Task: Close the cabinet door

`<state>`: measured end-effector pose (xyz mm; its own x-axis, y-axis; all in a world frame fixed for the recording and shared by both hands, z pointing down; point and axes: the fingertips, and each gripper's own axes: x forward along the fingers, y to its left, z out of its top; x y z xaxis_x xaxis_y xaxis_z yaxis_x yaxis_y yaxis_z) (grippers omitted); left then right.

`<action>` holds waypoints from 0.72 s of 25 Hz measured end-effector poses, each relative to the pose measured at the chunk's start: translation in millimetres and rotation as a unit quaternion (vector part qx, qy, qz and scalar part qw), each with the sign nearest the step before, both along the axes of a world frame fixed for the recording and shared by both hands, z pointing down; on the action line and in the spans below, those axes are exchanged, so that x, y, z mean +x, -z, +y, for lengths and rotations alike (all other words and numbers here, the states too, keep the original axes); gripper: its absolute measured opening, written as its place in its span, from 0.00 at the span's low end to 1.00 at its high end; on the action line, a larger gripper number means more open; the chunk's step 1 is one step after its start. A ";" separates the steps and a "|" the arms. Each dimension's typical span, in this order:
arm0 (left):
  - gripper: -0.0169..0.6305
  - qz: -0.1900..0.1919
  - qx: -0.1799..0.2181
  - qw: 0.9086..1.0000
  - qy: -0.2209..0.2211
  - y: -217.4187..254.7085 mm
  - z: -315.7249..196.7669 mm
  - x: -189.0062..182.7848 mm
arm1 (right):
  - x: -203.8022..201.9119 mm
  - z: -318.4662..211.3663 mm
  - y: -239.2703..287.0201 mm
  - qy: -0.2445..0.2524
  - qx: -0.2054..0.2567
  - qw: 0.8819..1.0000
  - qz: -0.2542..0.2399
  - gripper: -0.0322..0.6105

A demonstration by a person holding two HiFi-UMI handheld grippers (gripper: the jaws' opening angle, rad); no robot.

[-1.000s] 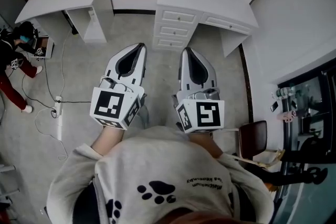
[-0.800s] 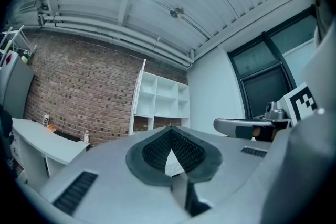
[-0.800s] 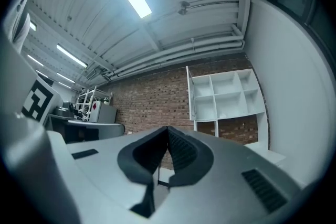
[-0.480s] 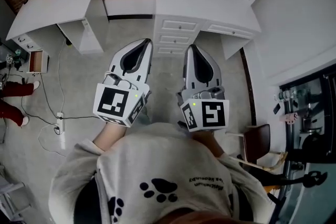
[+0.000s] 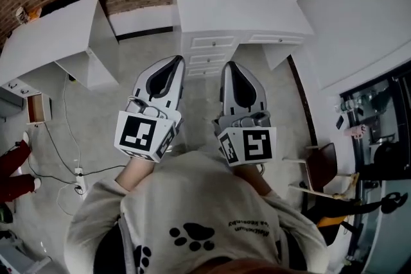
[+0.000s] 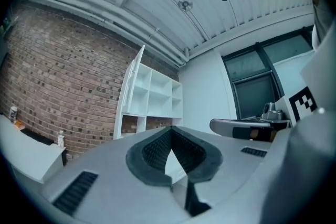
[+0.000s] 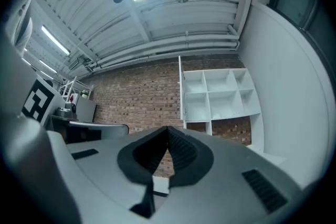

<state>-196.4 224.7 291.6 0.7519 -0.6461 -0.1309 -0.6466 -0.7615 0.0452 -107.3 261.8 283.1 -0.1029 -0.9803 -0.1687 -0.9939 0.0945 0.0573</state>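
**Both tongs are shut, and the door is far ahead**

Closest in is the person's grey sweatshirt with a black paw print (image 5: 192, 215). Just past it, the grey and white left gripper (image 5: 172, 62) and the grey and white right gripper (image 5: 230, 66) sit side by side. Both are squeezed tight shut with nothing in them. They point out over the pale grey floor (image 5: 128, 67).

Next comes the white desk with small drawers (image 5: 244, 9). On top of it stands the tall white shelf unit with square boxes (image 7: 220, 92). The flat white cabinet door (image 6: 134, 80) hangs open at the left side of that shelf unit, sticking out into the room. Behind it all is the red-brown brick wall (image 6: 63, 76). The door is well apart from both grippers.

The door looks like a thin, hard board, so it is likely light and will not bend. It should swing easily on its hinges. Its painted face looks smooth, so it may be slippery to pinch. Pushing seems better than grabbing. The best spot is probably the flat face near the loose edge, far from the hinges. A soft push should keep it from banging.
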 end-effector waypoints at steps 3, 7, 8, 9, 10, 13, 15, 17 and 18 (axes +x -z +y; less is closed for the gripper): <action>0.04 0.003 -0.009 1.000 -0.015 -9.2 -11.2 -0.4 | -2.4 -10.8 -5.2 -0.007 -0.007 1.000 0.000 0.06; 0.04 0.002 -0.023 1.000 -0.019 -12.9 -24.1 -1.5 | -3.2 -22.3 -6.2 -0.012 -0.010 1.000 0.000 0.06; 0.04 0.002 -0.024 1.000 -0.019 -13.3 -27.2 -1.6 | -3.7 -25.7 -6.4 -0.011 -0.010 1.000 0.000 0.06; 0.04 0.002 -0.024 1.000 -0.018 -13.9 -30.1 -1.3 | -4.1 -29.1 -6.8 -0.009 -0.009 1.000 -0.001 0.06; 0.04 0.001 -0.023 1.000 -0.018 -14.9 -33.0 -0.9 | -4.4 -32.4 -7.3 -0.008 -0.008 1.000 -0.001 0.06; 0.04 0.001 -0.018 1.000 -0.016 -16.6 -43.2 1.0 | -4.7 -43.5 -8.4 0.000 -0.004 1.000 -0.001 0.06; 0.04 0.002 -0.019 1.000 -0.011 -15.6 -52.0 3.0 | -2.4 -52.5 -8.9 0.004 -0.004 1.000 0.000 0.06; 0.04 0.003 -0.018 1.000 -0.008 -15.0 -61.7 6.7 | 1.5 -64.2 -9.1 0.009 -0.004 1.000 -0.001 0.06; 0.04 0.003 -0.017 1.000 -0.007 -15.0 -67.0 8.7 | 3.6 -71.0 -8.8 0.011 -0.004 1.000 -0.002 0.06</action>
